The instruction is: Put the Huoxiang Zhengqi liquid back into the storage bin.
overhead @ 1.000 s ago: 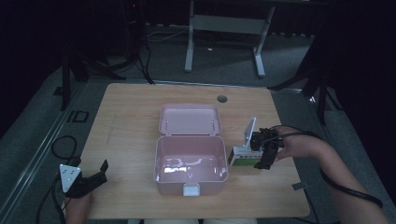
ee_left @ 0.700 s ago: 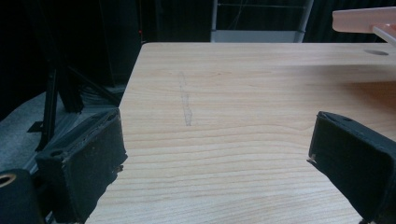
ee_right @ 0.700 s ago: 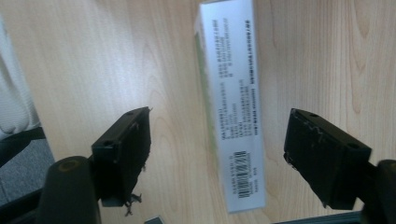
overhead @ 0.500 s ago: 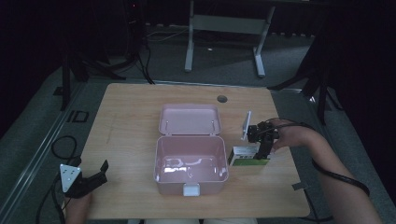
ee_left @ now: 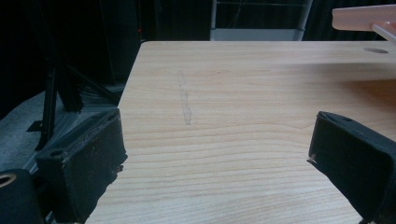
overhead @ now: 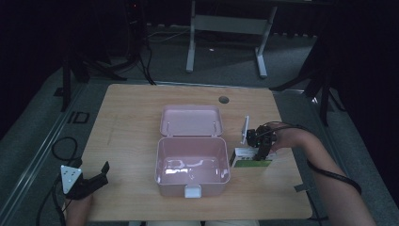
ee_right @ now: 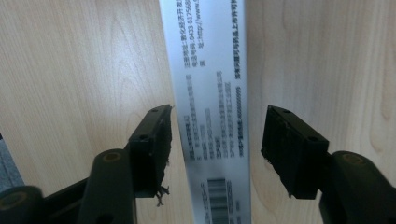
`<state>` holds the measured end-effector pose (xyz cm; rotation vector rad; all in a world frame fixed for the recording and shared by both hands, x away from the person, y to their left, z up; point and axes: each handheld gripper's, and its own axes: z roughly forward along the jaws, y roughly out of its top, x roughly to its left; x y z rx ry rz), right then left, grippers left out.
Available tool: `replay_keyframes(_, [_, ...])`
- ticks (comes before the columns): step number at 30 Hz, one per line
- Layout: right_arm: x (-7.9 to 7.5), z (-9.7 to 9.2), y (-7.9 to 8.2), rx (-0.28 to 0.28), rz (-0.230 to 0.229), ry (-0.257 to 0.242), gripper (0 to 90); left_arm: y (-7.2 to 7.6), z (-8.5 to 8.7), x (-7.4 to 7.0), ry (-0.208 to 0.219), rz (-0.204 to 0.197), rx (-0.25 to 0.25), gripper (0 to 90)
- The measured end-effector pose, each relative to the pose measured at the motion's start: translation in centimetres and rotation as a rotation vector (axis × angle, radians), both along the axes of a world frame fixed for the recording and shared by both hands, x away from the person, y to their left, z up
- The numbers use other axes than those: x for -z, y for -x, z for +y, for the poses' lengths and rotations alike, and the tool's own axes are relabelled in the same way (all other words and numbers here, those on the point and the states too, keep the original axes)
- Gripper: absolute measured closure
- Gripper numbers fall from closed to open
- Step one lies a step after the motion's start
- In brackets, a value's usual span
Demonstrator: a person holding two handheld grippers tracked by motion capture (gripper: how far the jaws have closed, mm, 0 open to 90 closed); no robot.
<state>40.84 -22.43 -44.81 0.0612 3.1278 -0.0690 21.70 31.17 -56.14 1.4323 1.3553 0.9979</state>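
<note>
Straddling white box (ee_right: 212, 116), right gripper (ee_right: 215, 144) fingers closing, small gaps both sides; left gripper (ee_left: 215, 163) fingers apart.

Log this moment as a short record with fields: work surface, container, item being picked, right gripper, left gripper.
work surface: wooden table
container: pink lunch box, lid open and laid back, nothing visible inside
item being picked: small white and green carton, lying on the table just right of the box
right gripper: over the carton, jaws either side of its printed side, just been closing, small gaps remain
left gripper: at the table's near left corner, jaws apart, holding nothing
</note>
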Motion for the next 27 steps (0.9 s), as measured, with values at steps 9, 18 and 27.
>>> replay_keyframes(9, [0.85,0.31,-0.20,-0.026,0.010,0.025,52.0,0.00,0.00,0.00,0.000,0.002,0.001,4.0])
replay_keyframes(18, [0.96,0.53,-0.11,-0.058,0.037,0.024,61.8,-0.03,0.00,-0.02,-0.002,0.008,0.001,4.0])
replay_keyframes(27, [0.00,0.67,0.12,-0.029,0.079,0.041,61.9,-0.05,-0.01,-0.02,-0.002,0.010,0.001,4.0])
